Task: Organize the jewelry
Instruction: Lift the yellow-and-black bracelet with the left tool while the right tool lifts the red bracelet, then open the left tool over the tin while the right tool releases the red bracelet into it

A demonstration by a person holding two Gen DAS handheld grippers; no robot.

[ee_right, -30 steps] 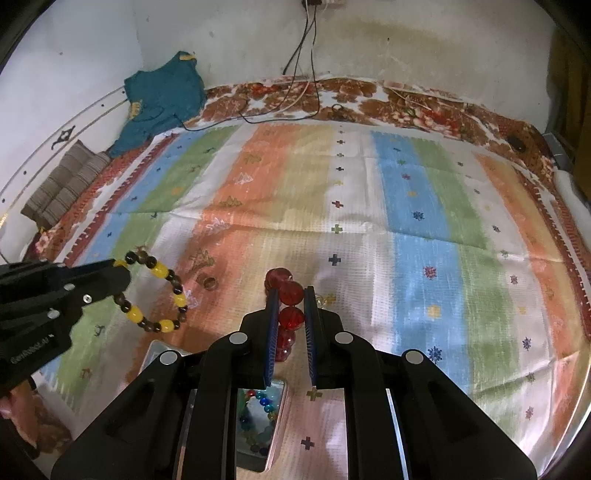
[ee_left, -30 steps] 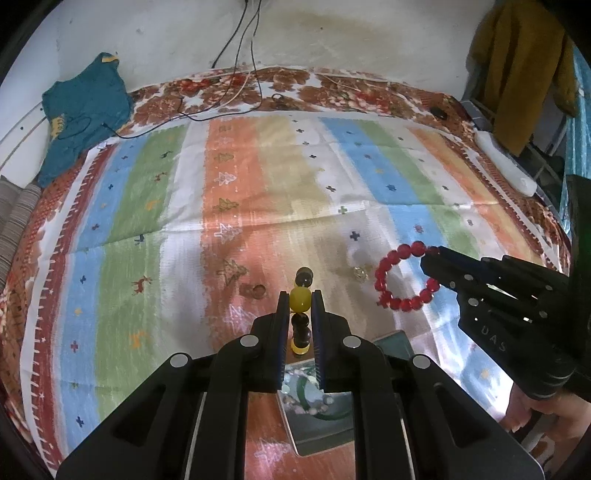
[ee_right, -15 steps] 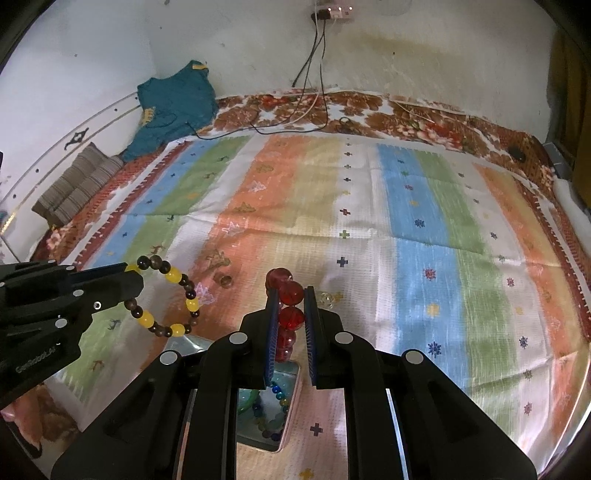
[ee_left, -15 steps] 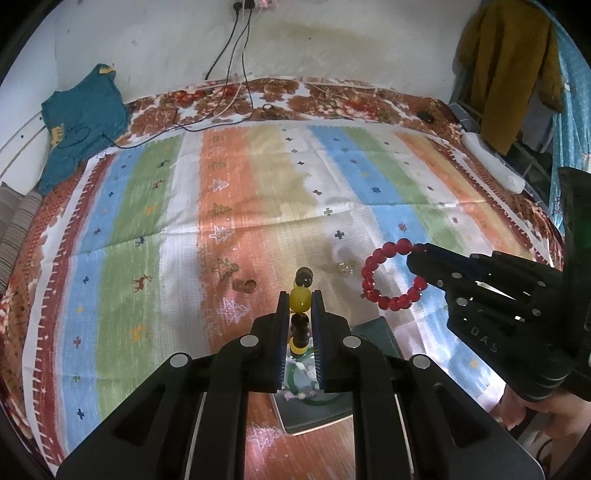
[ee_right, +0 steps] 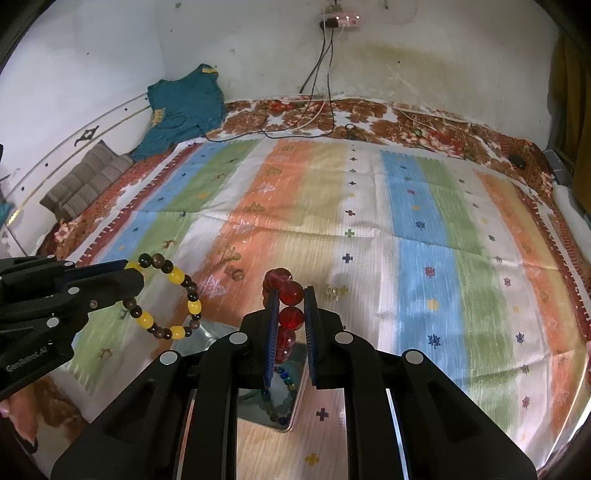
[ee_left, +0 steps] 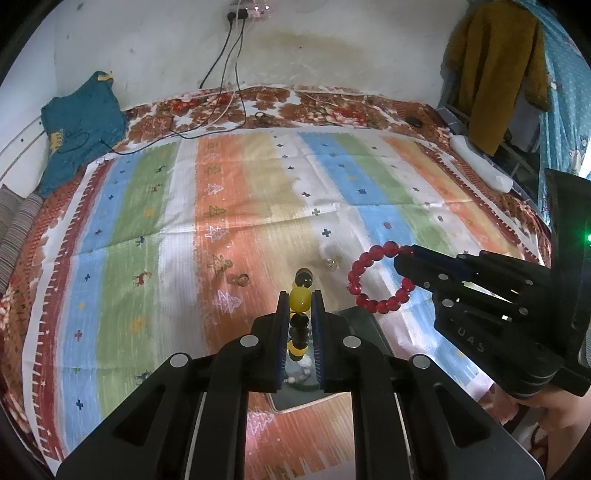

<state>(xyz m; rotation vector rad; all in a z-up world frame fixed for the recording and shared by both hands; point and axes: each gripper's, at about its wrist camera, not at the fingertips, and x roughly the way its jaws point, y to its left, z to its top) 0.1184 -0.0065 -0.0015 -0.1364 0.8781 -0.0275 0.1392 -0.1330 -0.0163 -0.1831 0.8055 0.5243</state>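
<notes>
You hold both bracelets above the tray [ee_left: 364, 325]: left gripper [ee_left: 299, 301] clamped on the yellow bracelet [ee_right: 166, 295] directly over it, right gripper [ee_right: 290, 295] clamped on the red bracelet [ee_left: 376, 277] over its right edge.

A lived-in bedroom of a home is shown — a wide bed [ee_right: 424, 258] is covered by a striped woven sheet [ee_left: 258, 206] over a brown floral bedspread [ee_right: 424, 125]. A teal garment [ee_left: 81, 125] is left crumpled at the stained white wall [ee_left: 332, 51], charger cables [ee_right: 317, 74] are hung from a wall socket [ee_right: 341, 18], and a mustard-brown coat [ee_left: 491, 74] is hung beside the bed.
</notes>
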